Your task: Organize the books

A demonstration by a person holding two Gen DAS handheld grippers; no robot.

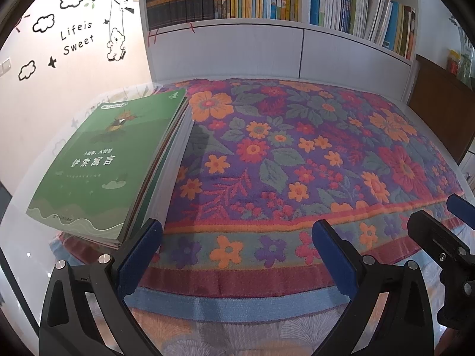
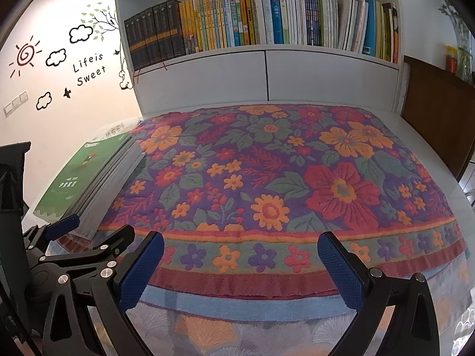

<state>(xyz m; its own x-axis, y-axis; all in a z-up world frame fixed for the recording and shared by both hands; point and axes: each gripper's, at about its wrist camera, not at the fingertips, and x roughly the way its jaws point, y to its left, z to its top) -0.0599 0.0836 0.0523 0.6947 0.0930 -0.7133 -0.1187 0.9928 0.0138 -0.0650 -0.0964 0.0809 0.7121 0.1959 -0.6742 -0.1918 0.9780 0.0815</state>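
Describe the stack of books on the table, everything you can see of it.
The stack of books lies flat at the left edge of the floral cloth, partly on the glass table beside the wall. It holds several thin paperbacks, roughly squared, page edges facing the cloth. The top book has a glossy green cover with white Chinese title text, a small illustrated figure, a white wavy band along the near edge and a "4" in the far corner. The left gripper stands open near its front corner, not touching it.
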